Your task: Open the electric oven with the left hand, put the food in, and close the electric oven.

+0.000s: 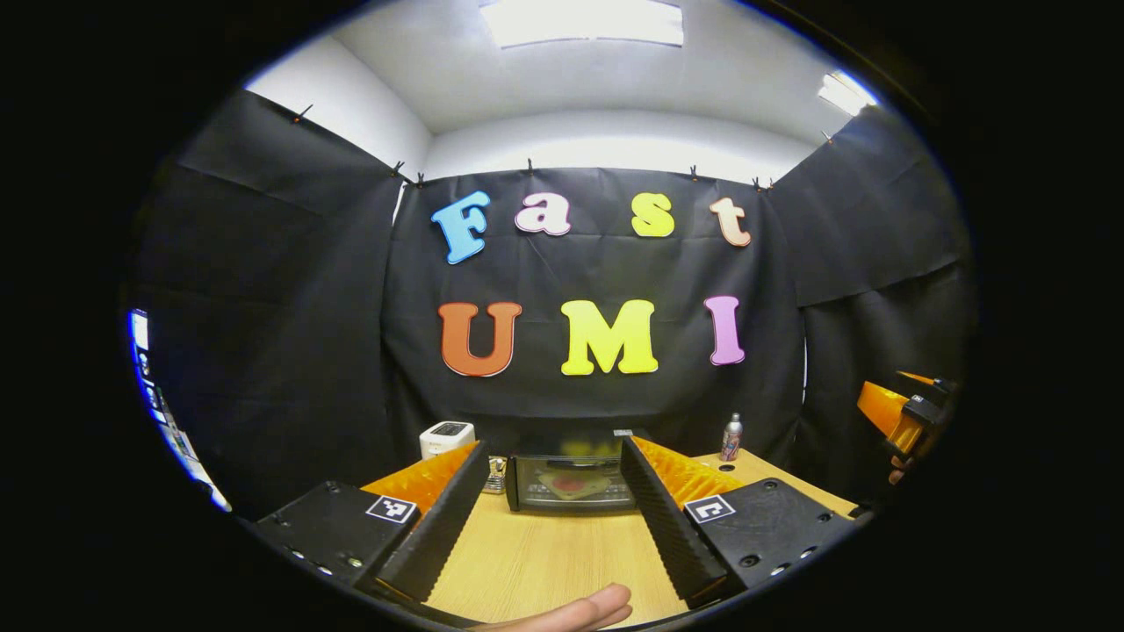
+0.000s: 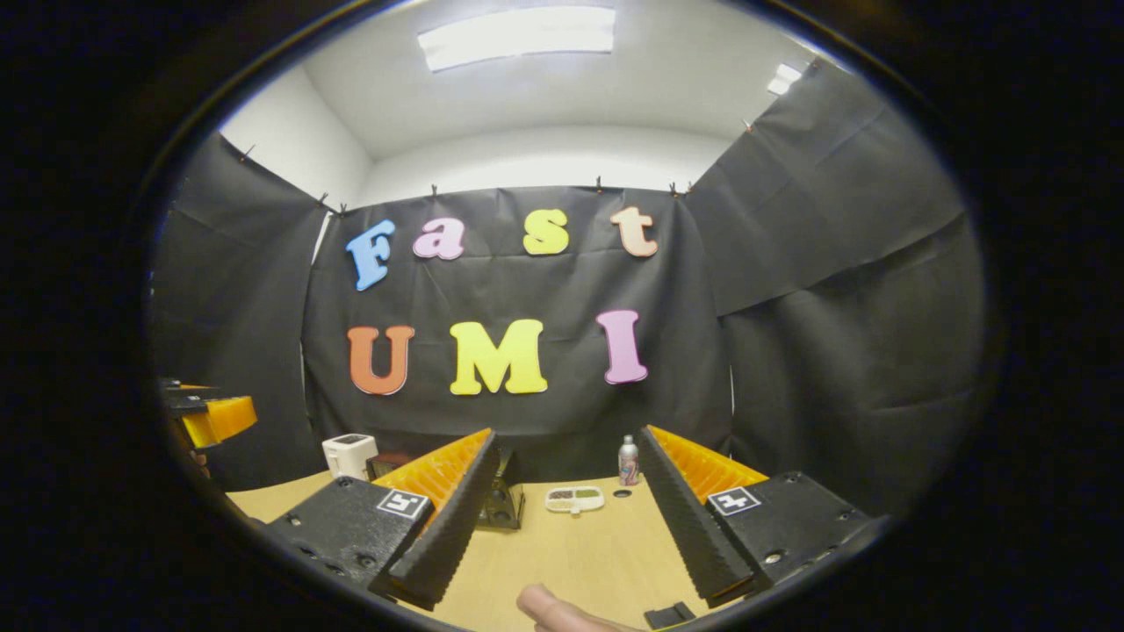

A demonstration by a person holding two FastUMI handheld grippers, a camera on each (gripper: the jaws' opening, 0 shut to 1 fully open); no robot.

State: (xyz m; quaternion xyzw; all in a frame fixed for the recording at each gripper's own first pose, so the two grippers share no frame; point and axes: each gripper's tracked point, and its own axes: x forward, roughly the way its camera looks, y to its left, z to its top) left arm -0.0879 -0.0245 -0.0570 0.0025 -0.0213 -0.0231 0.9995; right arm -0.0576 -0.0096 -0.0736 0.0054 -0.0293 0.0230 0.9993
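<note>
While both claws hover above the wooden bench [image 1: 544, 553], the electric oven [image 1: 571, 481] stands at the far edge of the bench against the black cloth wall, seen straight ahead between the fingers of the left claw [image 1: 553, 474]. Its glass door is closed, and a pale shape with a red patch, probably the food [image 1: 572, 483], shows dimly through the glass; whether it lies inside or is a reflection cannot be told. The left claw is released, its two fingers spread wide with nothing between them. A fingertip [image 1: 580, 610] of the holding hand shows at the lower edge of the left gripper view.

A white boxy appliance [image 1: 446, 437] stands just left of the oven, and a small bottle [image 1: 731, 437] stands to its right, near the wall. The right claw's body appears at the right edge of the left gripper view, held above the bench.

The right claw [image 2: 566, 478] is likewise released, fingers apart and holding nothing. Between its fingers in the right gripper view, a small white tray [image 2: 574, 499] with divided contents lies flat on the bench, with the bottle just behind it.
</note>
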